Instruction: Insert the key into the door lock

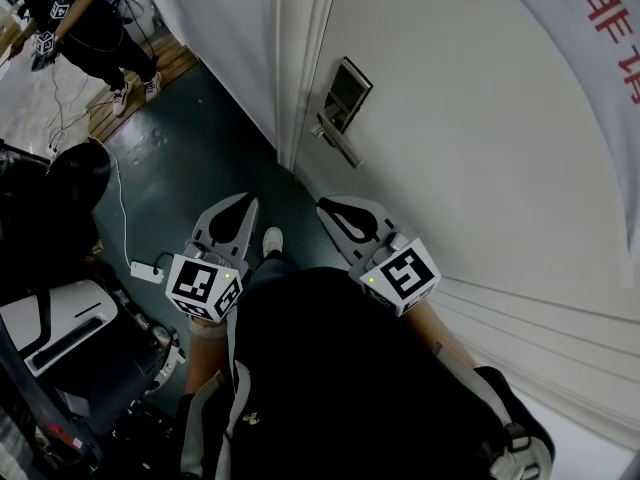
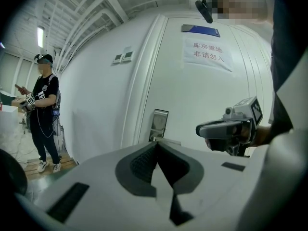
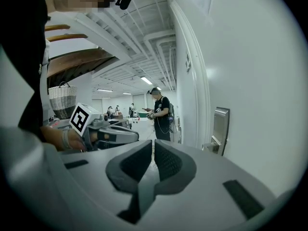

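Grey ribbed pads on the left tool (image 2: pixel 156 146) sit pressed together with nothing between them. The right tool (image 3: pixel 153 146) has its pads all but touching, with only a hairline slit between, and it is bare too. I hold both low and close to my body, tips aimed toward the door (image 1: pixel 480 118). They are well apart from the steel lock plate (image 1: pixel 346 90) and the lever handle (image 1: pixel 338 140) under it.

I cannot find the key in any view. Neither tool holds it, and the plate shows too small for me to tell whether a key sits in it or where the keyhole lies. This fits tools waiting for a key as much as tools drawn away from a lock that already has one.

Any work at that plate, I judge, wants a square, level approach. The spare tool should be kept off the lever so the door doesn't swing.
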Demonstrator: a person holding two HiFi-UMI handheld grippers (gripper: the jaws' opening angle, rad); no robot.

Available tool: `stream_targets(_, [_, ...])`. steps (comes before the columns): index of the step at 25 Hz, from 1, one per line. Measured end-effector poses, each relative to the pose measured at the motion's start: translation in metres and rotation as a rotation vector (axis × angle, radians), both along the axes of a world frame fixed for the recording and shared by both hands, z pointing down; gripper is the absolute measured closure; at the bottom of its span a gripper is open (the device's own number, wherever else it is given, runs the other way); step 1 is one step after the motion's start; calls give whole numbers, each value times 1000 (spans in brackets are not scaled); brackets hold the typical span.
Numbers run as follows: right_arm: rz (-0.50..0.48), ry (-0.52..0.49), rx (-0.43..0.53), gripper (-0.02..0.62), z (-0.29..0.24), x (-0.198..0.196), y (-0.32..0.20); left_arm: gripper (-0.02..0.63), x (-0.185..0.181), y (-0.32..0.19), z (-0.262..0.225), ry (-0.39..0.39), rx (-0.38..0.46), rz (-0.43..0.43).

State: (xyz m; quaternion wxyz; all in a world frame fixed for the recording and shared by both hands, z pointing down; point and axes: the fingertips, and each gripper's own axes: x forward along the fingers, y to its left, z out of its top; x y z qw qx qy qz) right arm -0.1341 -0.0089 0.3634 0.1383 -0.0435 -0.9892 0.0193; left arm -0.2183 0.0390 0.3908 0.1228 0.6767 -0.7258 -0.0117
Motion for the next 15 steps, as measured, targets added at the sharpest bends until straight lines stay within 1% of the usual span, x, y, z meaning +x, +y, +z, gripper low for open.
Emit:
stream_targets(8, [4, 8, 0, 577, 4, -1, -3, 597, -6, -2, 2, -5, -7, 3])
stream_targets(15, [5, 12, 2, 577, 3, -2, -1, 597, -10, 2, 2, 16, 6, -8])
